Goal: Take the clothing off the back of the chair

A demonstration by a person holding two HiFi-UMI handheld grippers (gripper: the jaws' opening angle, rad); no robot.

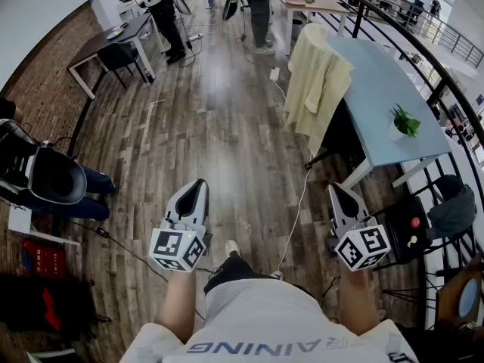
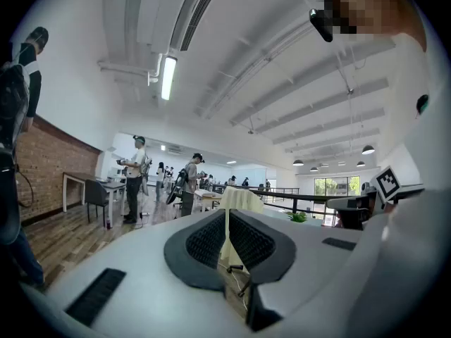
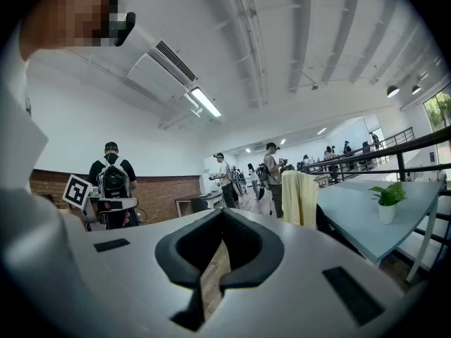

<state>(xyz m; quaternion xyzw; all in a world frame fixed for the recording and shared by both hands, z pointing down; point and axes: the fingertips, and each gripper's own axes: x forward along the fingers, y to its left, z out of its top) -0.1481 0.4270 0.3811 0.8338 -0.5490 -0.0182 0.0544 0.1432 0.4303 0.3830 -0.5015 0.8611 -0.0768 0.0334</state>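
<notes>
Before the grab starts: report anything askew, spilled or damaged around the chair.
Nothing spilled or damaged. The pale yellow garment hangs over the chair back as expected. Only a white cable trails loose across the wooden floor, a possible snag.

dark plank floor (image 1: 219, 127), brick wall (image 1: 45, 74), pale blue table (image 1: 389, 104), black railing (image 1: 423, 51).

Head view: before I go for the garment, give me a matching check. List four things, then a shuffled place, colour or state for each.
Things:
1. clothing
2. potted plant
3. table
4. left gripper

Descriptions:
A. shut, nothing held
B. light blue
C. draped over the back of the chair
D. standing on the table

Pairs: 1-C, 2-D, 3-B, 4-A
</notes>
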